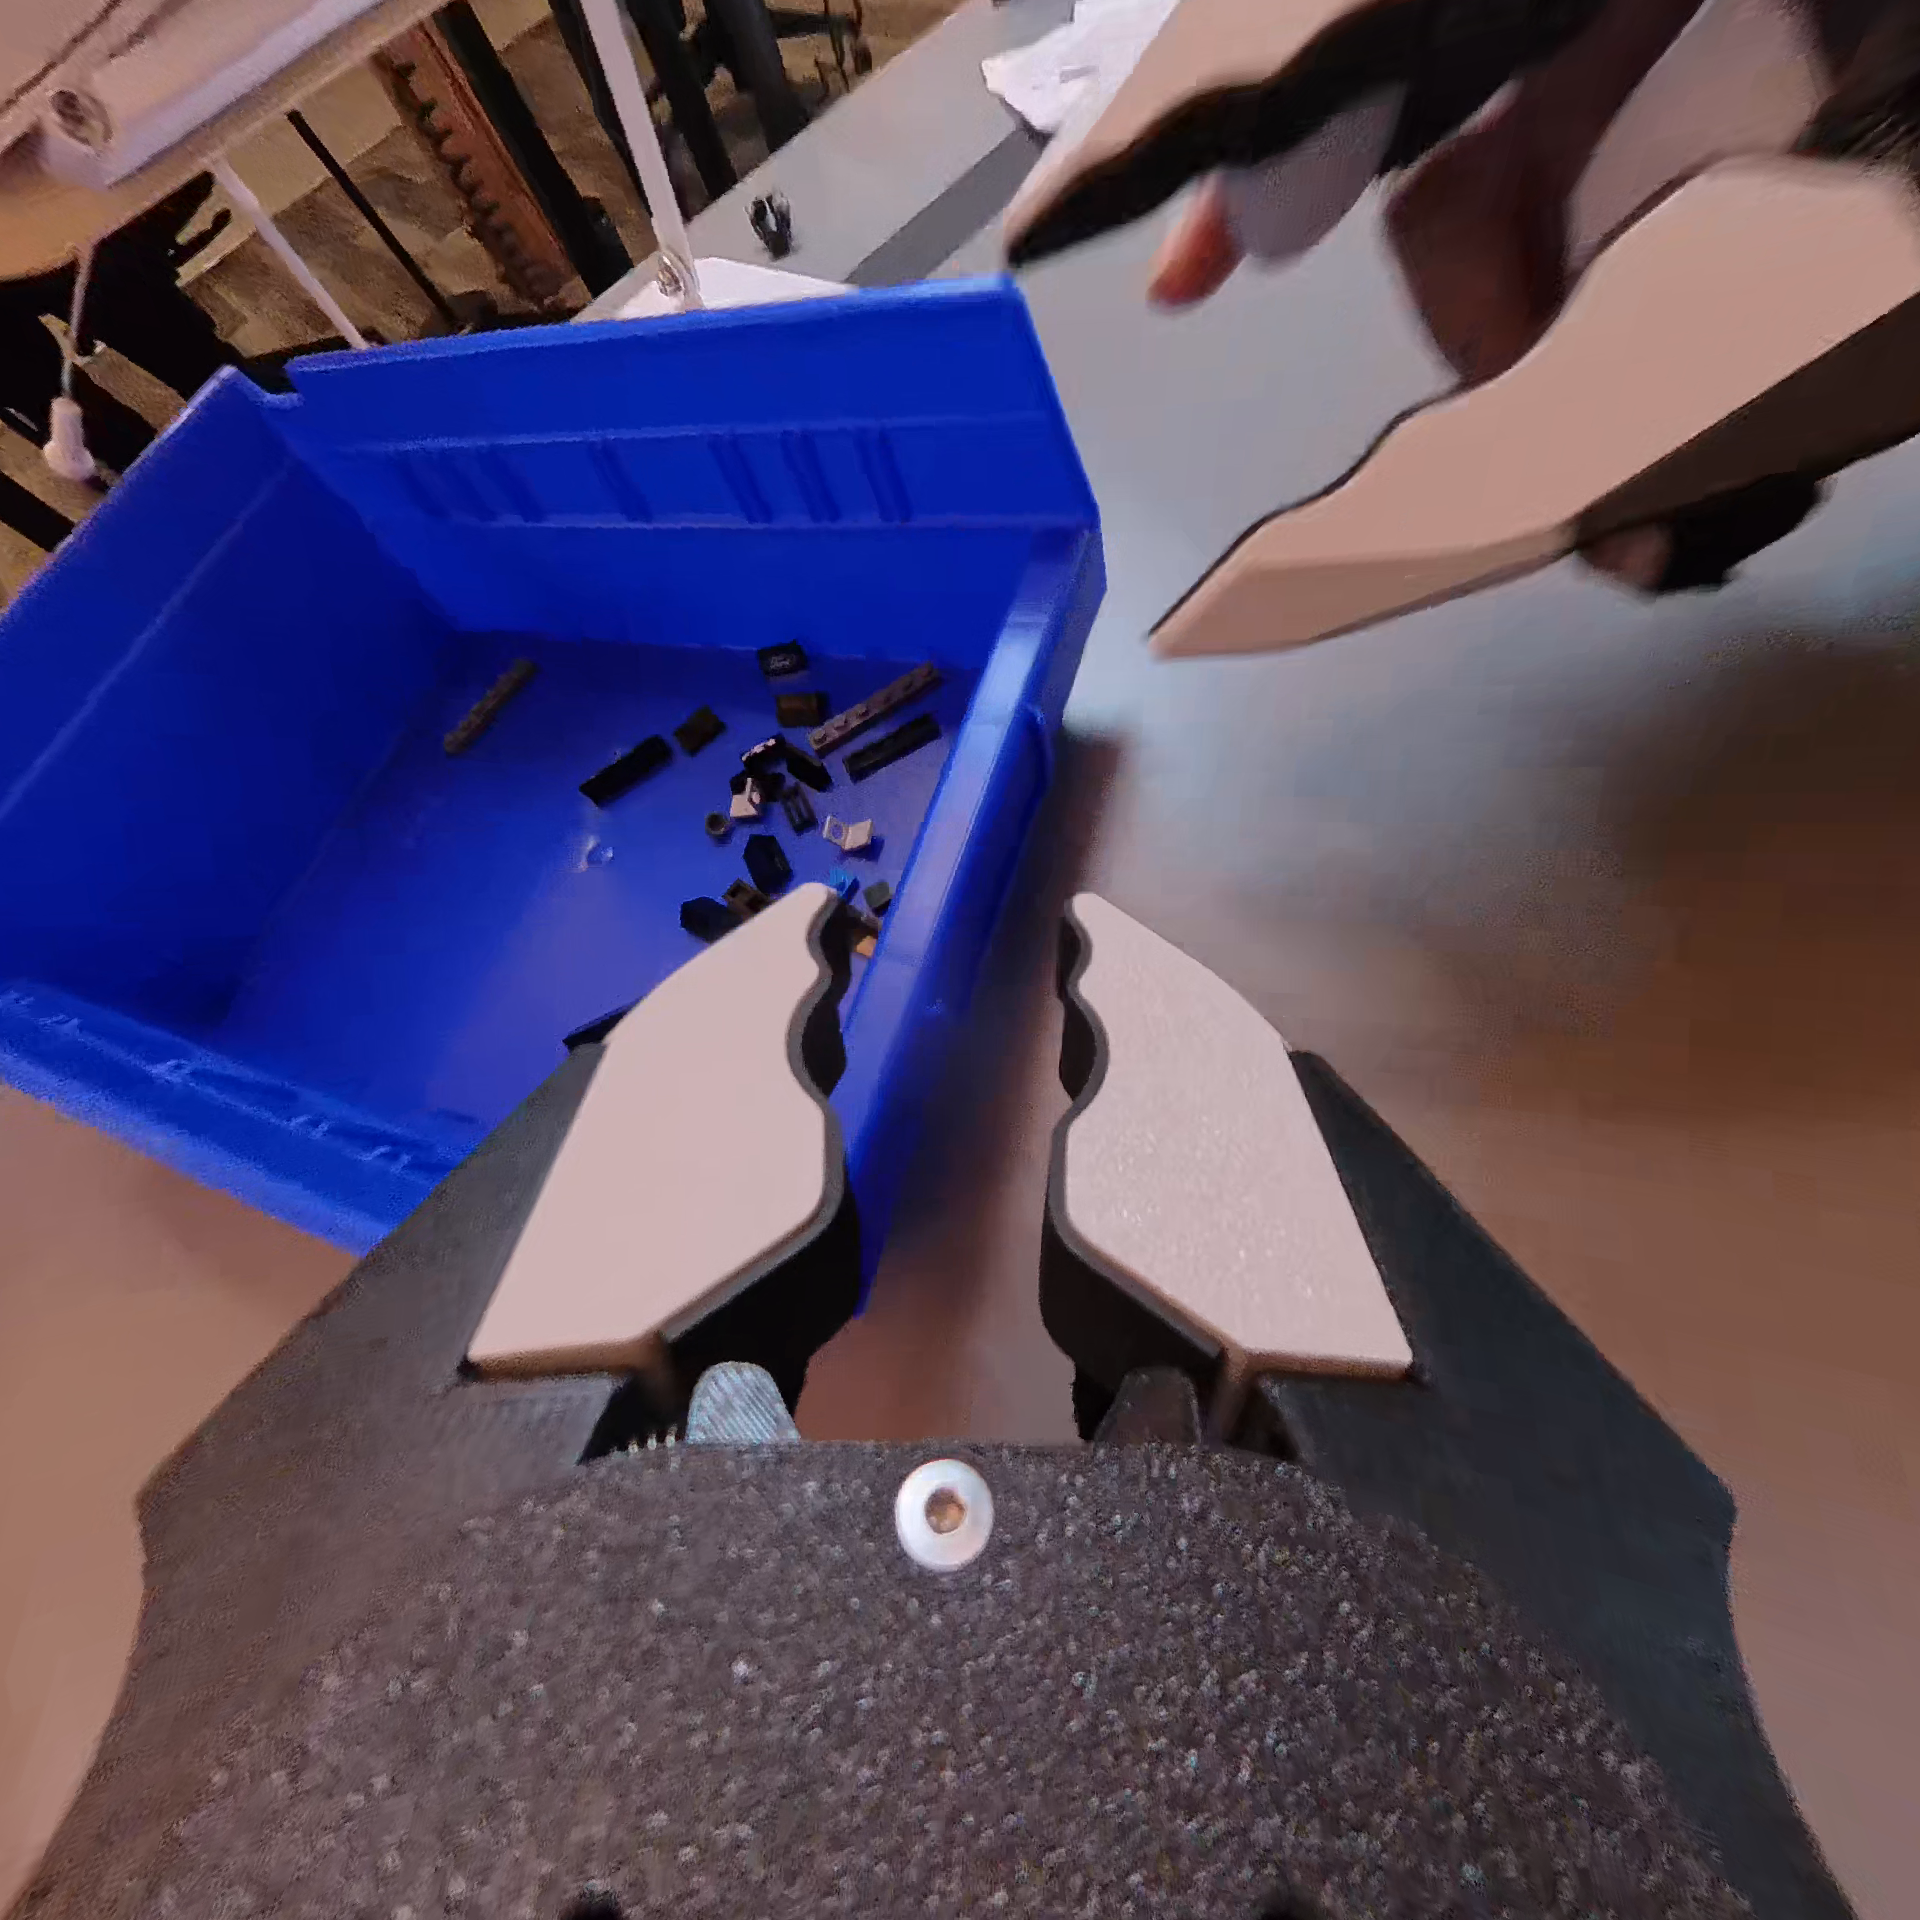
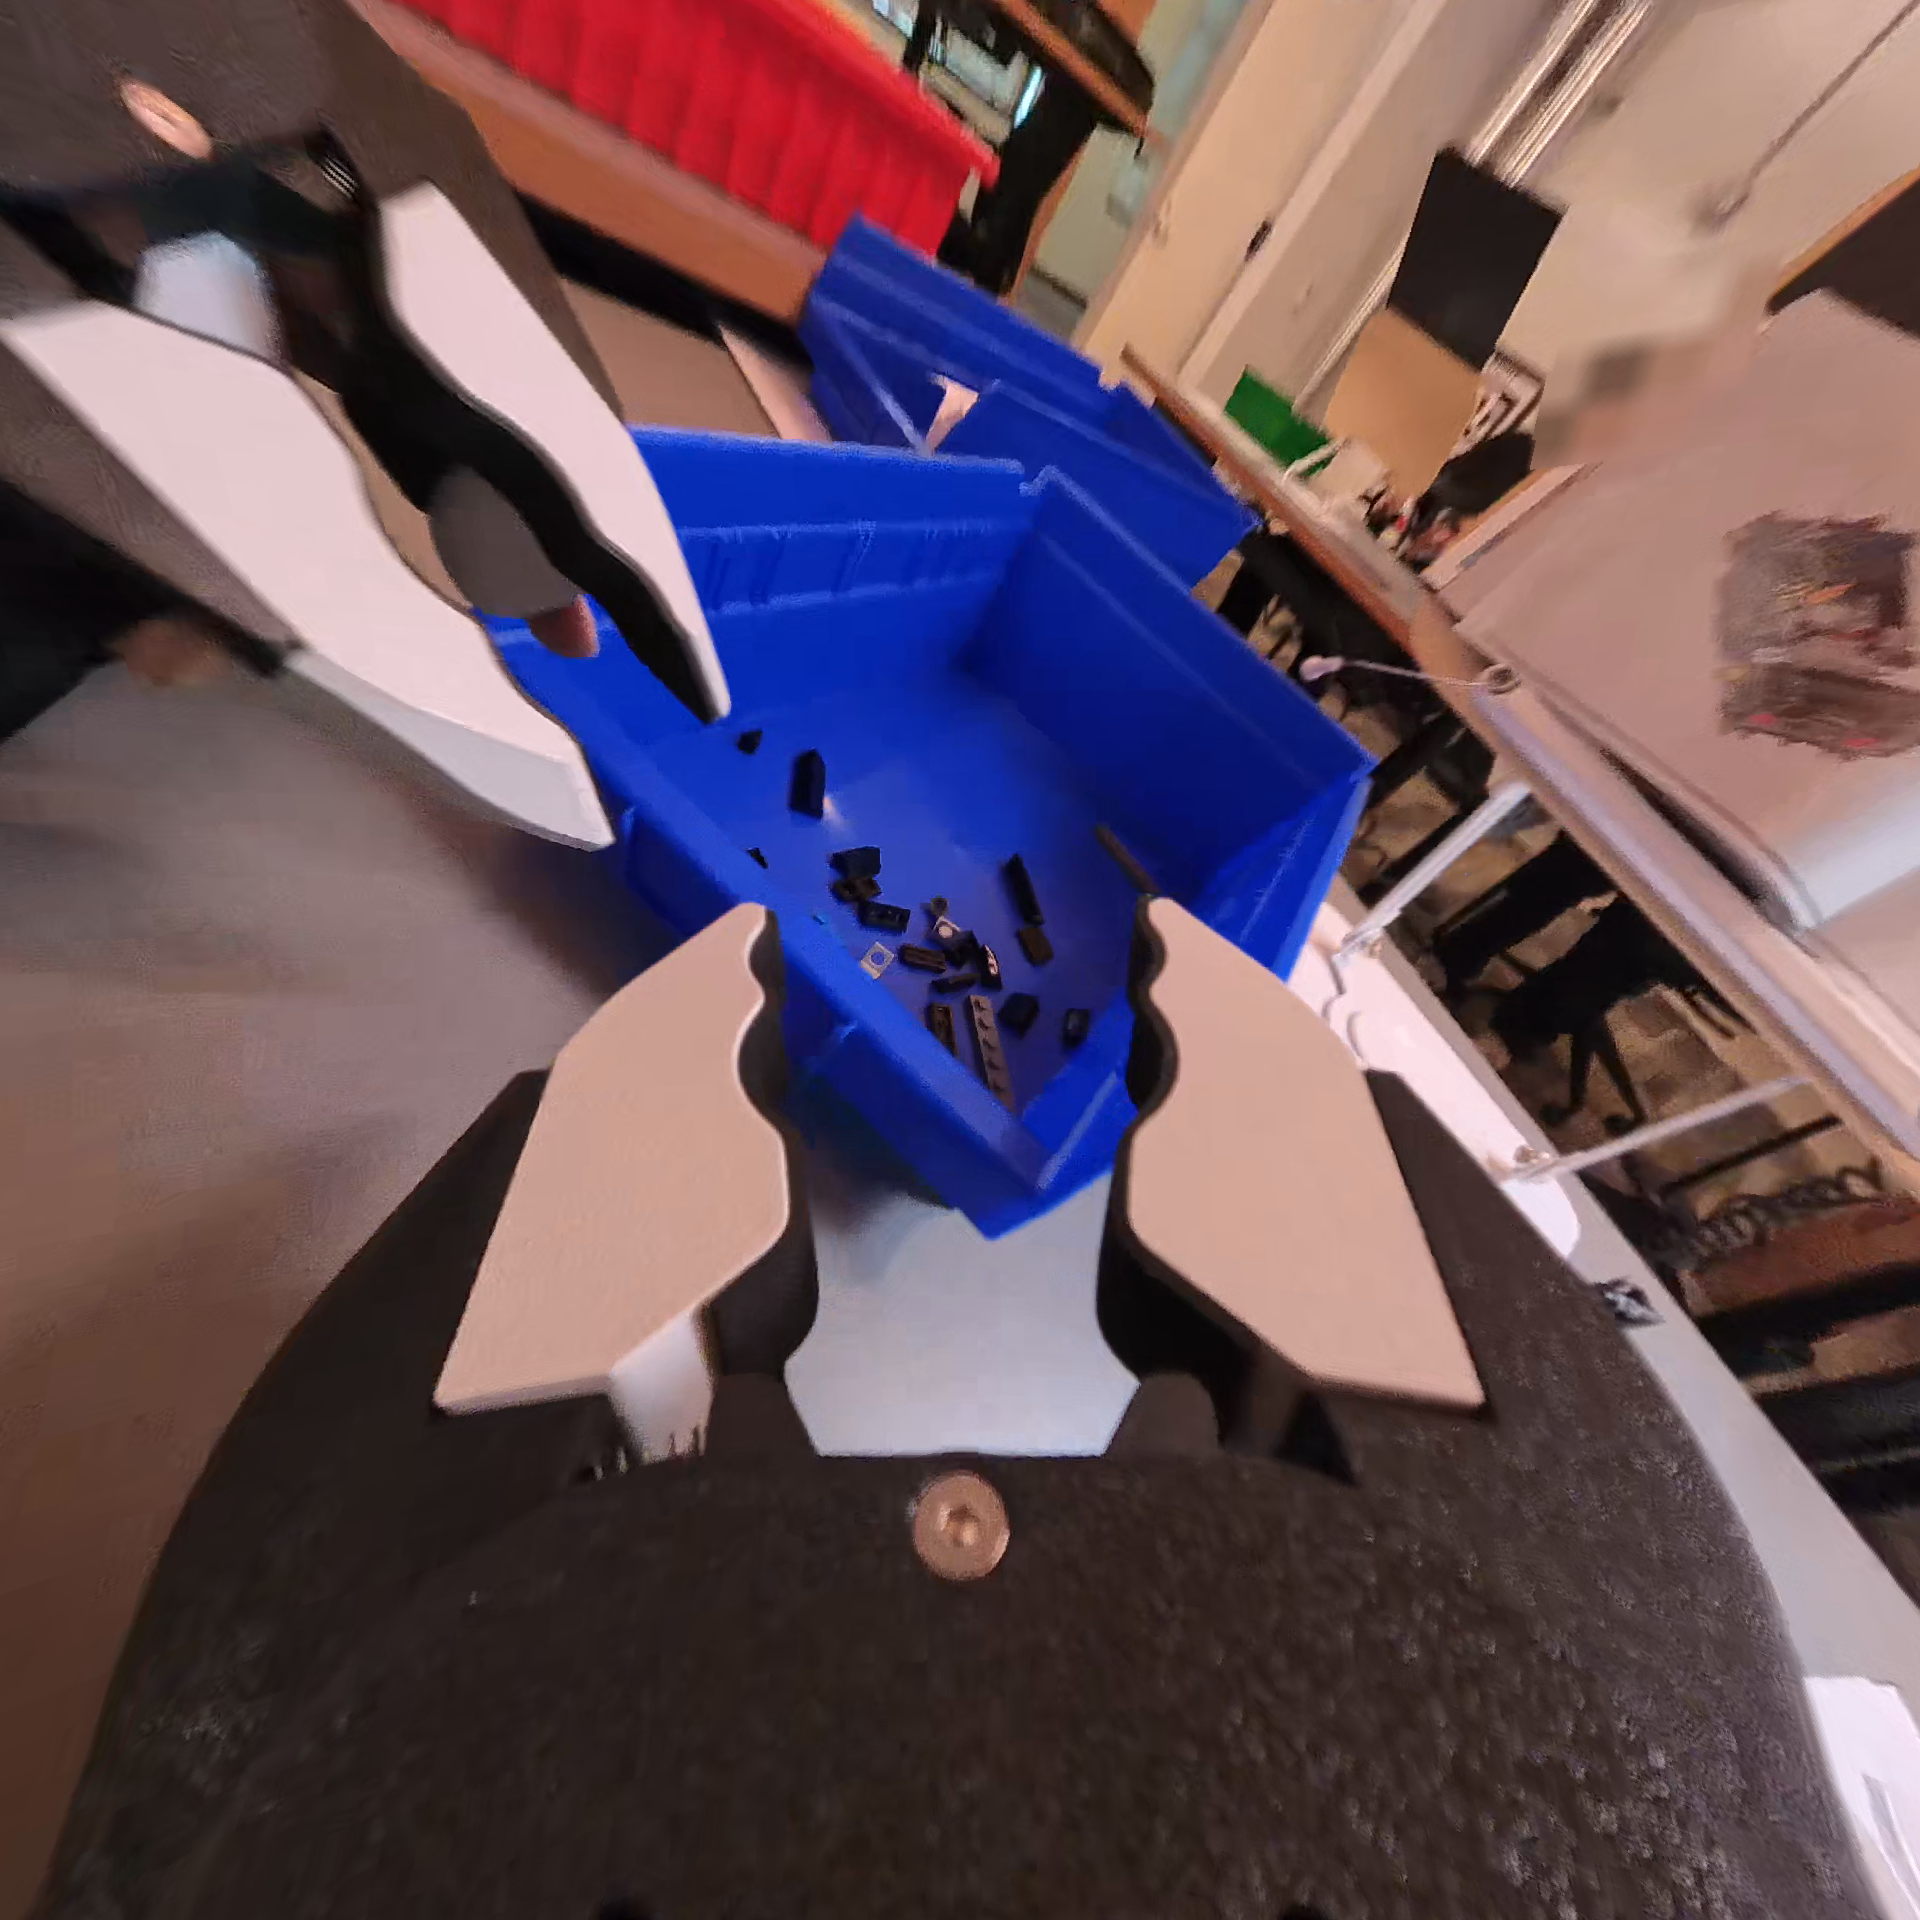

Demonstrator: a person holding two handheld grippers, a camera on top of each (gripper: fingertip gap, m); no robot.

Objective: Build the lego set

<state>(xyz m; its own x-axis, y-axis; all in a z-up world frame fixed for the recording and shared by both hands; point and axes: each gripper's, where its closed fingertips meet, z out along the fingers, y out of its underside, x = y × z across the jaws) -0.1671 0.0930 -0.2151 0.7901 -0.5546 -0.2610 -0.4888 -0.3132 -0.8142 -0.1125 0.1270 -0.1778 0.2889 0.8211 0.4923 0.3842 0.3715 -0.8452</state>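
Observation:
A blue bin (image 1: 499, 540) stands on the table, and several small black, grey and white lego pieces (image 1: 774, 790) lie on its floor. My left gripper (image 1: 948, 914) is open and empty. It hovers over the bin's right wall, with one finger over the inside and one over the table. In the right wrist view it (image 2: 660, 774) shows at the upper left, above the bin's rim. My right gripper (image 2: 951, 914) is wide open and empty, and it looks down into the bin (image 2: 1143, 675) at the pieces (image 2: 935, 951). In the left wrist view it (image 1: 1086, 452) hangs open at the upper right.
The grey table (image 1: 1455, 883) spreads to the right of the bin. More blue bins (image 2: 935, 332) stand behind it, and a red cloth (image 2: 727, 104) lies farther off. A white stand base (image 1: 727, 286) and papers (image 1: 1049, 73) lie beyond the bin. A hand (image 1: 1455, 260) holds the right gripper.

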